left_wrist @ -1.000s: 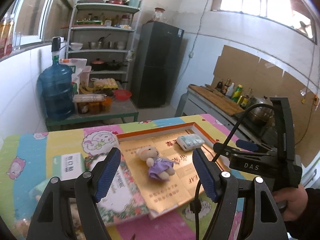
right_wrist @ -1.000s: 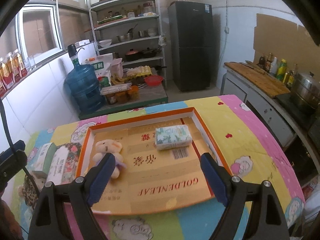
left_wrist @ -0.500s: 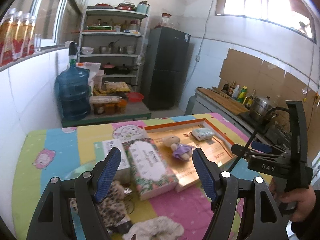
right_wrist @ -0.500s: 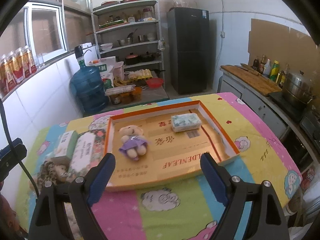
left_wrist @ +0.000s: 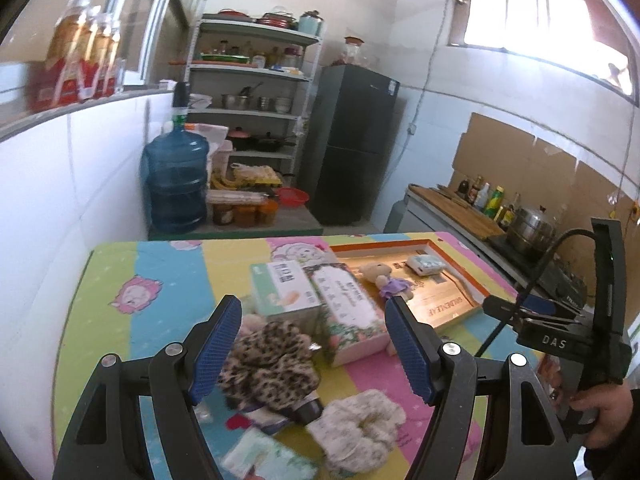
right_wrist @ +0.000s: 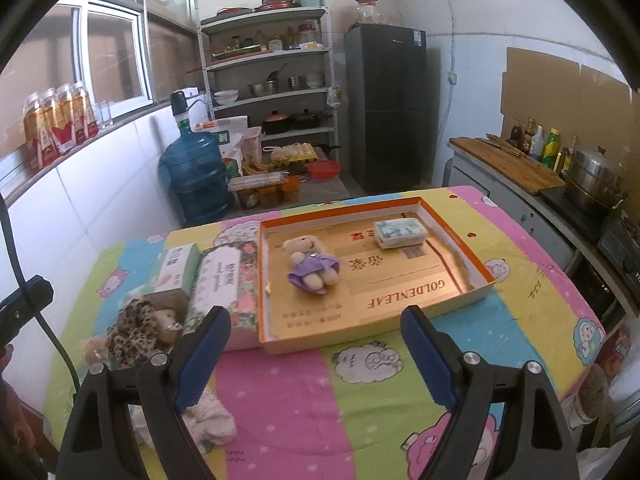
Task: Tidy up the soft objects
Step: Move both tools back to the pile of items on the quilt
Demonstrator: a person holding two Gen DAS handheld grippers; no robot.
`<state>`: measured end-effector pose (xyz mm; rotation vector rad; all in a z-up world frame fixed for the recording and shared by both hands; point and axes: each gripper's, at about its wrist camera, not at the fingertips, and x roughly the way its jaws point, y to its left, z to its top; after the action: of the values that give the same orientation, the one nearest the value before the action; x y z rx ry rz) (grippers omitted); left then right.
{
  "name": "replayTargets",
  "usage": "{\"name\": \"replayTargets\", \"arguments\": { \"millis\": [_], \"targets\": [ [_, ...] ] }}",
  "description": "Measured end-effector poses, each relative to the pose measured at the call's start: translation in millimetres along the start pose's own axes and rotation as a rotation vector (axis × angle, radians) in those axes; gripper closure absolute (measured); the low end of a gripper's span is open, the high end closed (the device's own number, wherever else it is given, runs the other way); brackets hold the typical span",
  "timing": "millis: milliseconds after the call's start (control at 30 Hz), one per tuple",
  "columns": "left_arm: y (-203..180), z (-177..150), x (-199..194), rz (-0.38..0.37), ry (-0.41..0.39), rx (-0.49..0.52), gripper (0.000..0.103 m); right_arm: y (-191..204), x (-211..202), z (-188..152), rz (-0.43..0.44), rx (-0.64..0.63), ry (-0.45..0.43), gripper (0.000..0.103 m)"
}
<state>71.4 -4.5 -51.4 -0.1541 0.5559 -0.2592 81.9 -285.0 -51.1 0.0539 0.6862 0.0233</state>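
Observation:
An orange-rimmed cardboard tray (right_wrist: pixel 452 236) lies on the table and holds a small teddy bear in a purple dress (right_wrist: pixel 312 264) and a tissue pack (right_wrist: pixel 400 232). Left of the tray lie a floral tissue box (right_wrist: pixel 224 280) and a green-white box (right_wrist: pixel 178 266). A leopard-print scrunchie (left_wrist: pixel 268 364) and a cream scrunchie (left_wrist: pixel 360 426) lie near the table's front left. My left gripper (left_wrist: pixel 312 348) is open and empty above the leopard scrunchie. My right gripper (right_wrist: pixel 316 356) is open and empty in front of the tray.
A colourful cartoon cloth (right_wrist: pixel 520 248) covers the table. A small packet (left_wrist: pixel 264 458) lies at the front edge. Beyond the table stand a blue water jug (right_wrist: pixel 196 176), a shelf rack (right_wrist: pixel 272 80) and a dark fridge (right_wrist: pixel 386 108). A counter with a pot (right_wrist: pixel 592 178) runs along the right.
Both grippers have pulled back from the tray. The left one has swung left, so the scrunchies and boxes have come into its view. Both stay open and empty.

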Motion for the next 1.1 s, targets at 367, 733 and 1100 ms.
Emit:
{"name": "replayTargets", "arguments": {
  "millis": [367, 733, 1100],
  "targets": [
    [49, -28, -21, 0.071, 0.024, -0.045, 0.027, 49, 1, -22, 0.075, -0.075, 0.038, 0.016],
    [62, -77, -23, 0.077, 0.093, -0.084, 0.027, 85, 7, -52, 0.147, -0.16, 0.11, 0.016],
    [58, -122, -2, 0.08, 0.16, -0.17, 0.027, 93, 16, -63, 0.175, -0.229, 0.16, 0.016]
  ]
}}
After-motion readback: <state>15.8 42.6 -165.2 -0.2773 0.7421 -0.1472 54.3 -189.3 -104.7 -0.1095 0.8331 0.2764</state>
